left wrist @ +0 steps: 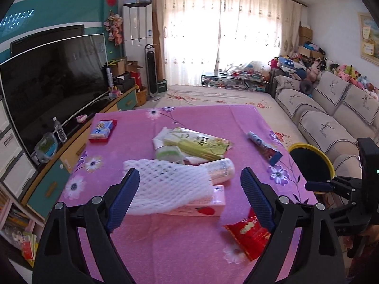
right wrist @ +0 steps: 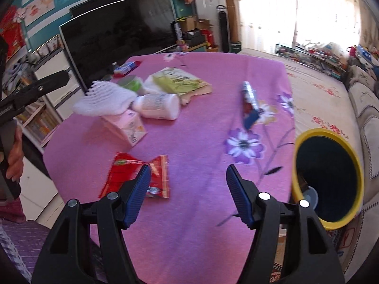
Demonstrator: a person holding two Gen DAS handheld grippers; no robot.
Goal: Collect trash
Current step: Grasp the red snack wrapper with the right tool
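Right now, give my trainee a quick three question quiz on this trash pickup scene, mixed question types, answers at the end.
1. True or false: the left gripper is shut on the white foam net.
2. Multiple choice: the foam net lies partly on which item? A) the pink carton B) the red wrapper C) the blue tube
3. Fill in: the bin beside the table has a ____ rim.

Key: 1. False, both grippers are open; the right gripper is open over bare cloth. 2. A. 3. Yellow.
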